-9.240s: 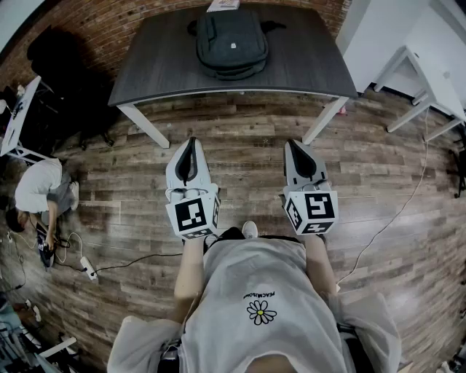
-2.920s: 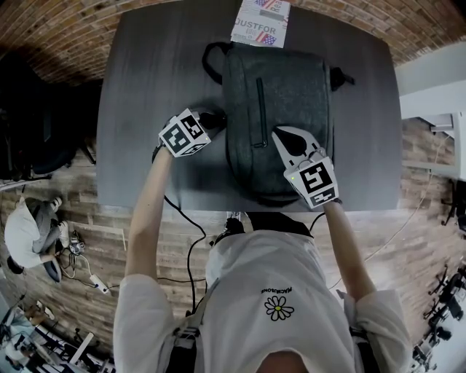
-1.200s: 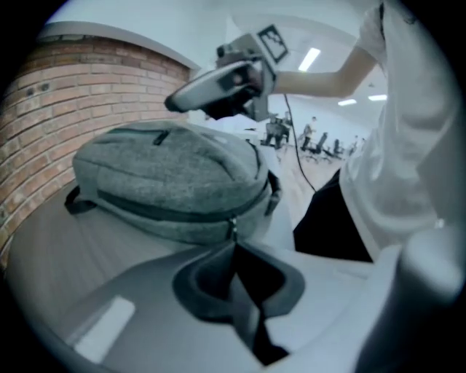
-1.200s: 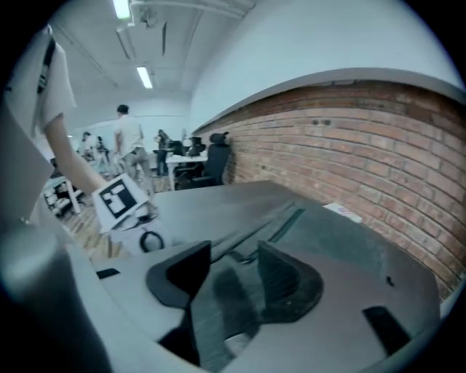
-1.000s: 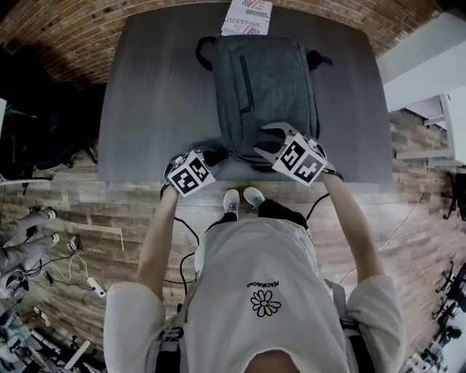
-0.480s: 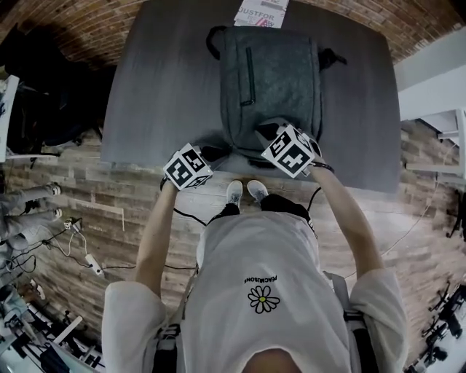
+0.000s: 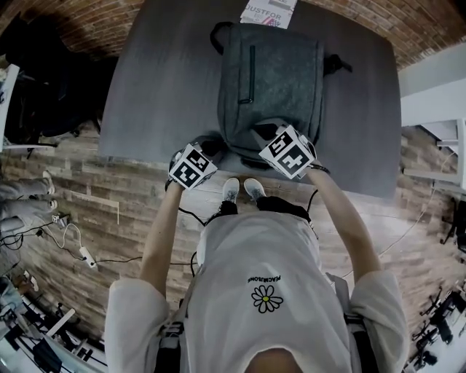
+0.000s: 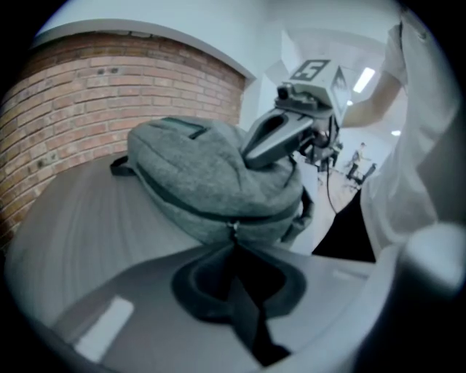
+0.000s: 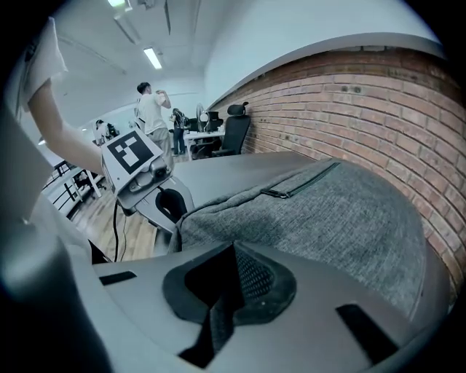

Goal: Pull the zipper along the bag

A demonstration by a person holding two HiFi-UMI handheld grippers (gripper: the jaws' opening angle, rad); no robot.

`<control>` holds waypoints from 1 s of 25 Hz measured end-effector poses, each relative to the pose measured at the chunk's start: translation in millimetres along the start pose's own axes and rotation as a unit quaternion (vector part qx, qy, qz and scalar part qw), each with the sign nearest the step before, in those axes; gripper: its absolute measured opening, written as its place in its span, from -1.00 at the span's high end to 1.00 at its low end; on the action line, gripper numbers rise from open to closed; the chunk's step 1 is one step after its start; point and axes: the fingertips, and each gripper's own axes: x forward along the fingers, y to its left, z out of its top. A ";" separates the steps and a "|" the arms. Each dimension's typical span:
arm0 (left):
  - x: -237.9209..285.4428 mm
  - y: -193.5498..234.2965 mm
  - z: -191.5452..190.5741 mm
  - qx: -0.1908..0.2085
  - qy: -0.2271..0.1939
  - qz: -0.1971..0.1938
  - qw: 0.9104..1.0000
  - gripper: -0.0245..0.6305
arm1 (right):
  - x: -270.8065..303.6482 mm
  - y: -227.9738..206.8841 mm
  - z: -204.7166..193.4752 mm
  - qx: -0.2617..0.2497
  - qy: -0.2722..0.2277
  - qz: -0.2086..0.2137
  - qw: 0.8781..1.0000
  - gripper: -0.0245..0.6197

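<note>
The zipper pull (image 8: 233,230), a small metal tab, sits at the near end of the grey woven-fabric backpack (image 7: 273,80). The backpack lies flat on the dark grey table (image 7: 160,87), with that end close to the table's near edge. The left gripper (image 8: 234,246) is clenched on the pull. Near it, the right gripper (image 9: 236,246) is pinched shut on the backpack's fabric. Beyond the backpack's far end lies a white printed sheet (image 7: 268,11), with a brick wall (image 9: 378,109) behind.
</note>
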 end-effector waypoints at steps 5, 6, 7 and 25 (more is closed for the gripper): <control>5.3 -0.3 2.8 -0.006 -0.006 0.003 1.000 0.90 | 0.0 0.2 -1.3 -0.001 -0.003 -0.005 1.000 0.92; 5.1 -0.6 3.4 -0.002 -0.005 0.002 1.000 0.91 | -0.3 -0.4 -1.2 -0.001 -0.003 -0.006 1.000 0.92; 4.1 -1.2 4.0 0.005 -0.003 0.000 1.000 0.91 | -0.9 -1.1 -1.2 -0.001 -0.003 -0.007 1.000 0.92; -16.9 -64.3 -7.8 0.000 0.041 -0.055 0.998 0.90 | 28.3 3.9 28.0 0.109 0.001 -0.011 0.994 0.92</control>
